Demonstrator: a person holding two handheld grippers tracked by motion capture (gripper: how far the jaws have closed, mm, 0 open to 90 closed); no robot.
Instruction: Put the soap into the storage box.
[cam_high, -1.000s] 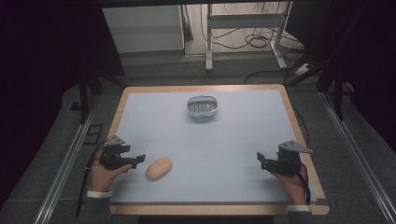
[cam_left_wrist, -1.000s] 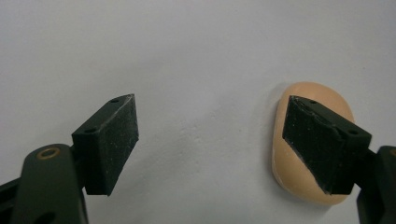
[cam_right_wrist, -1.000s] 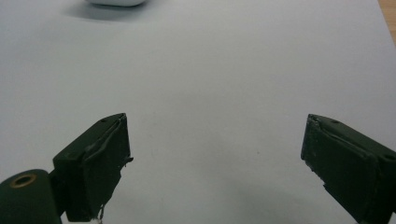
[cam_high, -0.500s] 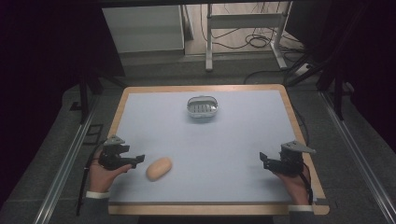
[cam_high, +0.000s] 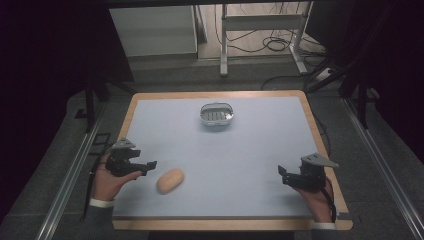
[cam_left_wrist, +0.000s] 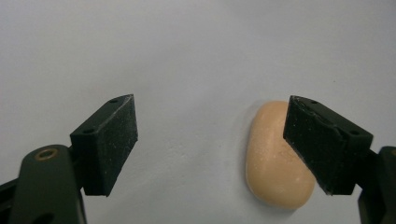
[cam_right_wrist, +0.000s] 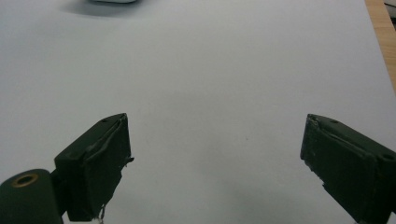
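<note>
The left gripper (cam_high: 142, 165) has its 2 jaws apart, holding nothing. The soap bar (cam_high: 170, 180) lies just ahead of it, toward its right jaw, with the long axis running away from it. The right gripper (cam_high: 285, 174), also spread, is well apart.

No readable text, labels, brands, numbers or signs appear anywhere: not on the jaws, not on the surface between and beyond them, not on any object nearby.
</note>
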